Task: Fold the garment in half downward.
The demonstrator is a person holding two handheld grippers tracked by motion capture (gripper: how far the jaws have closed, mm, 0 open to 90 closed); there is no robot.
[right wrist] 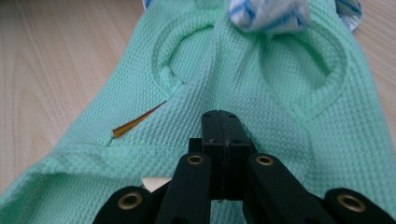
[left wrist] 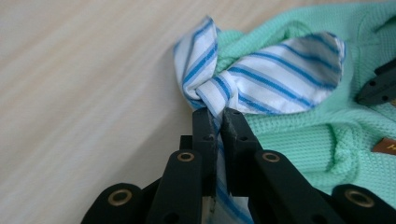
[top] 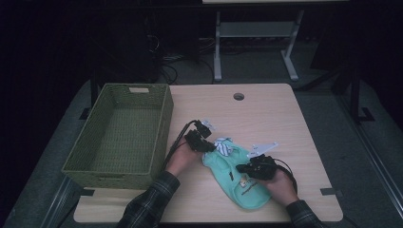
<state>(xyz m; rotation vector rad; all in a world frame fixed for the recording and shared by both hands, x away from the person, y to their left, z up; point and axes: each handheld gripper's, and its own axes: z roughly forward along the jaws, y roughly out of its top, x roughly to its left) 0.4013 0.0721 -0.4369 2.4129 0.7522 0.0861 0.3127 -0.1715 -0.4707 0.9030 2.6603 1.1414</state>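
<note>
A mint-green waffle-knit garment [top: 237, 183] lies flat on the wooden table [top: 271, 114]. Its blue-and-white striped collar [top: 223, 148] is at the far end. My left gripper [top: 209, 146] is at that collar. In the left gripper view its jaws [left wrist: 219, 116] are shut on a twisted fold of the striped cloth [left wrist: 275, 79], with green knit [left wrist: 327, 130] beside it. My right gripper [top: 243, 167] rests on the garment's middle. In the right gripper view its jaws [right wrist: 220, 114] are shut tight, tips down on the green fabric [right wrist: 280, 107], with no cloth visible between them.
A green woven basket [top: 164, 128] stands at the table's left, close to my left hand. A small orange tag [right wrist: 135, 122] sticks out of the garment's seam. A round cable hole [top: 238, 96] sits near the table's far edge.
</note>
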